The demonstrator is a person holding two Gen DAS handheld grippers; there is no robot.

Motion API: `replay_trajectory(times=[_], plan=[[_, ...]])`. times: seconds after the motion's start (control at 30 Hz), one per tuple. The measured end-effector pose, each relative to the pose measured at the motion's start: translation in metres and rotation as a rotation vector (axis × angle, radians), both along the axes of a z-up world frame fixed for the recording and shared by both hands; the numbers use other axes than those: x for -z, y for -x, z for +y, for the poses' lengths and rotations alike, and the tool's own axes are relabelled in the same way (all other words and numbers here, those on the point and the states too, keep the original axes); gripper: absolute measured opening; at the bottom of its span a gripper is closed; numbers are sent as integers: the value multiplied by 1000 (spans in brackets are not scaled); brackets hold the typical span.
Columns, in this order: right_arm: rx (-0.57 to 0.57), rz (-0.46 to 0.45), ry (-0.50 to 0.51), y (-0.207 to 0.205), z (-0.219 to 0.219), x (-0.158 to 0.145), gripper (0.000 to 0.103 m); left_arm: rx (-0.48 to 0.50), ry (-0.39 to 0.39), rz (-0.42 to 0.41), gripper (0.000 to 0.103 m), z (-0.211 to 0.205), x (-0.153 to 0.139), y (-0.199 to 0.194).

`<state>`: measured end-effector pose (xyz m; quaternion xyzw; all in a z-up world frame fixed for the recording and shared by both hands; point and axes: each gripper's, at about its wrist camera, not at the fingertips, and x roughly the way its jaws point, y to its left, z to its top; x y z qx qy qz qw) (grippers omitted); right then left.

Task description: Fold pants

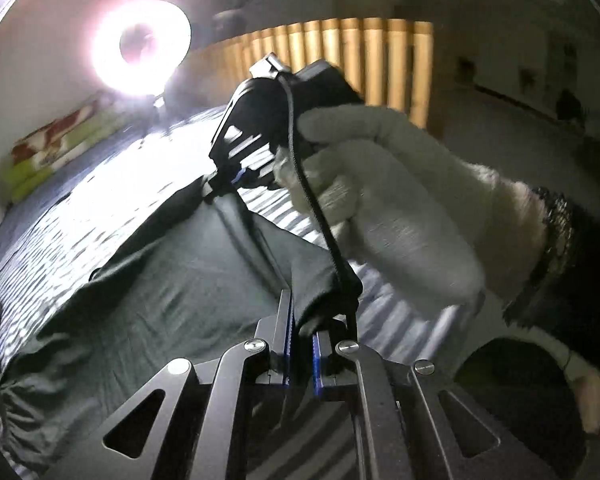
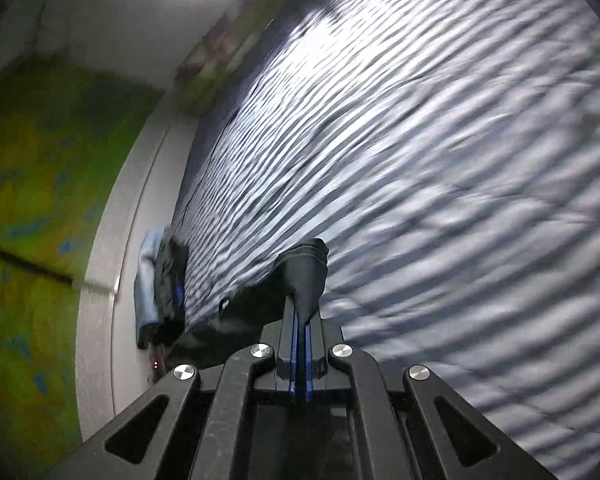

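Striped grey-and-white bedding (image 2: 440,160) covers the bed and fills most of both wrist views, its bands blurred. Dark grey-green pants (image 1: 160,280) lie spread over it, reaching from the near left toward the middle of the bed, with one edge lifted off the cover. The left tongs (image 1: 304,344) are clenched on a bunched edge of the pants, cloth pinched between the blue pads. The right tongs (image 2: 302,344) are likewise clamped on a dark fold of the pants that stands up above the fingertips. A white-gloved hand (image 1: 400,208) with a dark sleeve holds the right tool at the right of the left wrist view, a black cable running down past it. A ring light (image 1: 140,44) glares at the far left. Folded clothes (image 2: 160,288) sit at the bed's left edge by the wall.
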<state>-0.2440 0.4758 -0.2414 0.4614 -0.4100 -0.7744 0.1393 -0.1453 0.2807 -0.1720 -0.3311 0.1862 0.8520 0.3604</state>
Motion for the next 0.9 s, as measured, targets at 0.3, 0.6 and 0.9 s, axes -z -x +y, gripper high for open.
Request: replay_trajectory(times=[0.3,0.6,0.9], plan=[[62,-101,-112,-8,26,18,20,-42,-46,-214,69,-54,-9,13],[133,-19,-308,-120,-1,-5,31,-369,35,-193,68,-208,-3,91],[-99,-84,-651,-160,-62,12,30,-379,190,-261,68,-242,61,111]])
